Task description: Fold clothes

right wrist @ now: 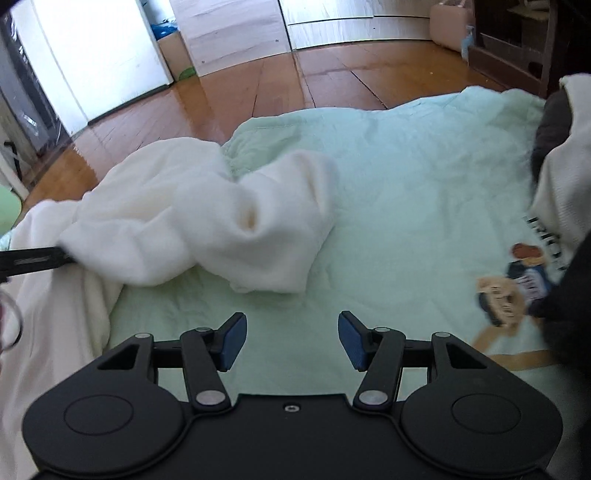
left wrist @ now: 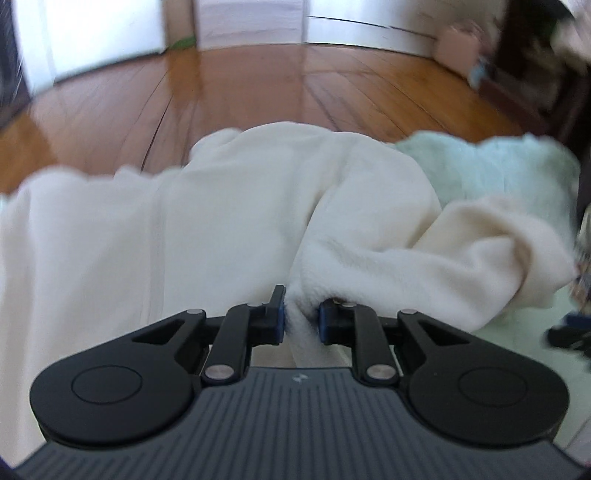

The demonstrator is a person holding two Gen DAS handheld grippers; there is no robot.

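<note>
A white fleecy garment (left wrist: 221, 229) lies bunched on a pale green sheet (right wrist: 406, 206). In the left wrist view my left gripper (left wrist: 302, 317) is shut on a fold of this white garment, with cloth pinched between its blue pads. The same garment (right wrist: 229, 221) shows in the right wrist view as a rumpled heap, with the left gripper's dark finger (right wrist: 33, 260) touching its left end. My right gripper (right wrist: 292, 341) hovers open above bare sheet in front of the heap, holding nothing.
A printed cream garment (right wrist: 554, 236) and dark cloth (right wrist: 554, 122) lie at the sheet's right edge. Wooden floor (right wrist: 332, 85) stretches beyond the sheet. White cabinets (right wrist: 229, 33) stand along the far wall, dark shelving (right wrist: 517, 40) at the back right.
</note>
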